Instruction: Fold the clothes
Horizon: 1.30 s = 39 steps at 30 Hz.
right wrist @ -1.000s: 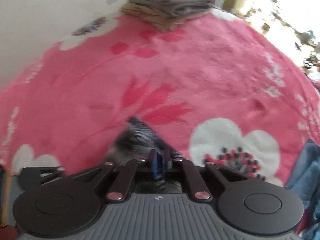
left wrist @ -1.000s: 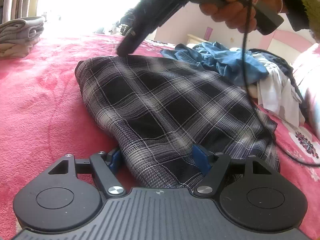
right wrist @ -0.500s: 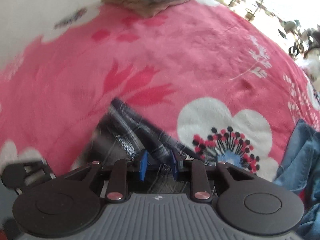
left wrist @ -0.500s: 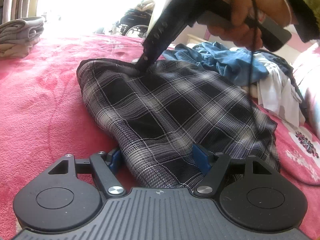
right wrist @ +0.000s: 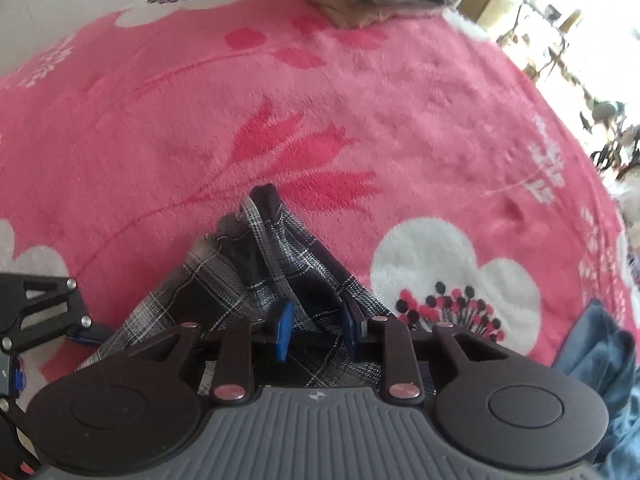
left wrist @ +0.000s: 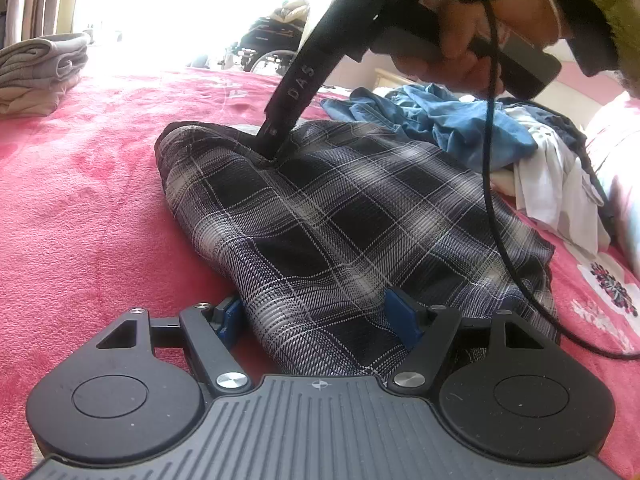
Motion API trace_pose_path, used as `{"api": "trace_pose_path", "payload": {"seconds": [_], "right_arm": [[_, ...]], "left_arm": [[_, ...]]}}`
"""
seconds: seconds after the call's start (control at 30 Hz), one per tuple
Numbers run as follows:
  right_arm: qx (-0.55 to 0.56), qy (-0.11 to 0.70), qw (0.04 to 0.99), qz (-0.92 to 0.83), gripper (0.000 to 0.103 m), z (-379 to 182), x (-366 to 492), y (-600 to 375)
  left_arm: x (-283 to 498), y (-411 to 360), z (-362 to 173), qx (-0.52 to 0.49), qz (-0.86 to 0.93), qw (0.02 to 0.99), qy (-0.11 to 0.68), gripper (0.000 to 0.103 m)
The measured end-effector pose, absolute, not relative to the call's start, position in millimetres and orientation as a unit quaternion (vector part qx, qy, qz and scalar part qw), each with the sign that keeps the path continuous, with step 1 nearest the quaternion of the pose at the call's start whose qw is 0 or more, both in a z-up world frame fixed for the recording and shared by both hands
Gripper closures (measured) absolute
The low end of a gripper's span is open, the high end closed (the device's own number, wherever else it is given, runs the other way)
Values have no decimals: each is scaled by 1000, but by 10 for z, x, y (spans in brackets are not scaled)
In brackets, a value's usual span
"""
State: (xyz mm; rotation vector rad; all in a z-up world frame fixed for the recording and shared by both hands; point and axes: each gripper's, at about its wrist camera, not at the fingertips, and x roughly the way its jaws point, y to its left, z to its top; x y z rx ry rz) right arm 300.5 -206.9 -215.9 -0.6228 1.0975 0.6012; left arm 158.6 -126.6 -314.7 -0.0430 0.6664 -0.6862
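Bare pink blanket [right wrist: 360, 100] fills the upper frame beyond the plaid garment [left wrist: 340, 220]. Left gripper [left wrist: 316, 314] spread wide astride its near edge; right gripper [right wrist: 318, 328] angles steeply down, parted over its far corner

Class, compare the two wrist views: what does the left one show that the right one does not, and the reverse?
Left only: the hand holding the right gripper, and white clothes. Right only: a large white flower on the blanket. Both: the plaid garment, pink blanket, blue clothing, and folded stack.
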Motion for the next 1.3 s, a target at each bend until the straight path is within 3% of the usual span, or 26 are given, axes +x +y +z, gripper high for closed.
{"api": "trace_pose_path", "payload": {"seconds": [0.03, 0.27, 0.43, 0.83, 0.97, 1.03, 1.13, 1.27, 1.3], "right_arm": [[-276, 508, 767, 280, 102, -2142, 3027, -2089], [-247, 451, 814, 271, 102, -1893, 3198, -2089], [-217, 473, 817, 248, 102, -2160, 3355, -2060], [-168, 524, 762, 341, 97, -2198, 3296, -1856], [-142, 514, 794, 292, 103, -2341, 3526, -1813], [-138, 485, 841, 197, 95, -2243, 3687, -1937], [-84, 462, 875, 118, 95, -1868, 3781, -2453], [-57, 409, 908, 75, 93, -1051, 3315, -3325], [-53, 399, 913, 72, 87, -852, 3128, -3524]], "left_arm": [[1584, -1266, -3147, -21, -330, 888, 321, 32], [1569, -1269, -3148, -20, -330, 888, 320, 32], [1580, -1277, -3143, -20, -330, 888, 320, 32], [1563, -1260, -3147, -24, -334, 887, 317, 32], [1544, -1213, -3141, -27, -341, 885, 316, 32], [1539, -1178, -3139, -31, -346, 882, 317, 31], [1587, -1111, -3130, -46, -356, 874, 328, 31], [1660, -1022, -3097, -75, -364, 859, 351, 31], [1684, -994, -3083, -87, -363, 855, 360, 31]]}}
